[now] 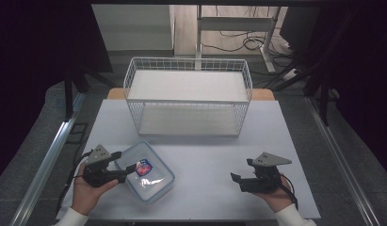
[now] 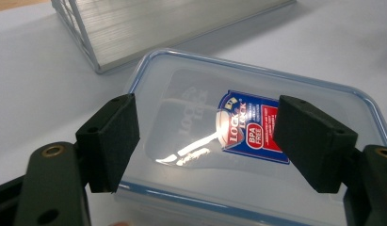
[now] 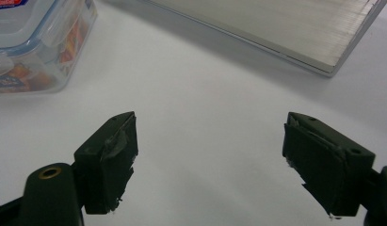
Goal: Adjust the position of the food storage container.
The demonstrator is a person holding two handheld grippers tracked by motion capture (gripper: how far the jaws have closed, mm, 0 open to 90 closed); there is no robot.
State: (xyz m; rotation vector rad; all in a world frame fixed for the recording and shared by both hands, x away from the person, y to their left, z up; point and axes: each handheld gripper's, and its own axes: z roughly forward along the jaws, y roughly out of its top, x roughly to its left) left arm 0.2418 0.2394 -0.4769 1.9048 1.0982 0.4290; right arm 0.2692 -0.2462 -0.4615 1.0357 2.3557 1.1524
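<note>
A clear plastic food container [image 1: 146, 172] with a blue-rimmed lid and a red and blue label lies on the white table [image 1: 205, 141] at the front left. My left gripper [image 1: 125, 165] is open, its jaws spread over the container's left end [image 2: 247, 136], just above the lid. My right gripper [image 1: 243, 172] stands open over bare table at the front right, with nothing between its jaws [image 3: 210, 160]. In the right gripper view the container [image 3: 36, 42] shows at the upper left, with coloured contents inside.
A white wire two-shelf rack [image 1: 189, 96] stands at the back middle of the table; its lower shelf edge [image 3: 276, 28] lies beyond my right gripper and its corner [image 2: 134, 28] beyond my left. Desk legs and cables sit on the floor behind.
</note>
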